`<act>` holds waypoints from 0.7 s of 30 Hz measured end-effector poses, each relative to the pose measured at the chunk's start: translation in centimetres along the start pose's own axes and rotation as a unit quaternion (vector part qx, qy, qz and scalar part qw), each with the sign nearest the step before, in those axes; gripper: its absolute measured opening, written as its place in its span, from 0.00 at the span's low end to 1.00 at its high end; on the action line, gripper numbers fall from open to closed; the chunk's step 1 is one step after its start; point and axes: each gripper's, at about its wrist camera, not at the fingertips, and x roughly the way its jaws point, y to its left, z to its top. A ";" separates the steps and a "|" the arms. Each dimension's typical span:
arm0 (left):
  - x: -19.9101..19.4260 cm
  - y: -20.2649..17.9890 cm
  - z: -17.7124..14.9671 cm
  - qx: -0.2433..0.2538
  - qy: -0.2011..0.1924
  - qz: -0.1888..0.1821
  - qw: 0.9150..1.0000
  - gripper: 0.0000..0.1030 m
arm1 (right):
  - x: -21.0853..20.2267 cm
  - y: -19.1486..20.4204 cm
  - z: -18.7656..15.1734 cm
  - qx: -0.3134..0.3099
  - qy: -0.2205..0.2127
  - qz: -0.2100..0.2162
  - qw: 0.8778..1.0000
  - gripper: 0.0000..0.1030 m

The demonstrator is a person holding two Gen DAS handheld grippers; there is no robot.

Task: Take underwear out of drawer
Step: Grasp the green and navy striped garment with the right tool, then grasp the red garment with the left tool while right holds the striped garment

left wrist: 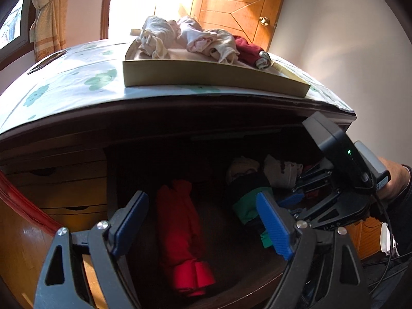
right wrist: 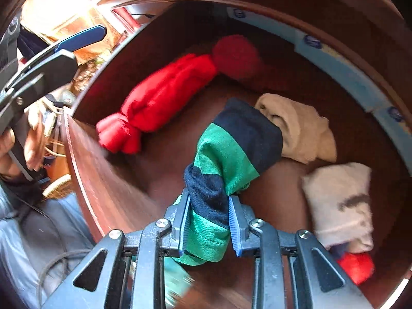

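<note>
"DAS" on right tongs [left wrist: 296, 198]

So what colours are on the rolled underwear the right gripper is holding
Green and dark navy stripes on the rolled underwear in the right gripper, clearest in the right wrist view.

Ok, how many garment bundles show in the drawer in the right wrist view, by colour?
Red: 2, long roll, small bundle
Green-navy striped roll: 1, in right claw
Beige roll: 1
White roll: 1
Total: 5

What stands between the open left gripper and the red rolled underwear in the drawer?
Nothing visible. The left gripper hangs open above the red rolled underwear, with only air between. The right gripper, shut on the green and navy roll, is off to the side.
</note>
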 end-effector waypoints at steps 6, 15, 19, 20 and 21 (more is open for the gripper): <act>2.7 -0.6 -0.1 0.007 0.064 0.007 0.998 0.82 | -0.6 -1.4 -1.9 0.008 -0.017 -0.007 1.000 0.28; 6.5 -1.1 0.0 0.038 0.157 0.024 0.987 0.81 | -1.4 -4.3 -4.0 0.008 -0.043 0.019 0.999 0.28; 7.8 -0.8 -0.1 0.043 0.189 0.044 0.980 0.81 | -1.5 -3.9 -4.7 -0.002 -0.049 0.035 0.998 0.28; 8.0 -0.9 0.0 0.048 0.196 0.048 0.978 0.81 | -1.5 -4.2 -4.7 -0.002 -0.051 0.040 0.998 0.28; 8.2 -0.9 0.0 0.052 0.201 0.052 0.977 0.81 | -1.6 -4.4 -4.8 -0.003 -0.052 0.042 0.998 0.28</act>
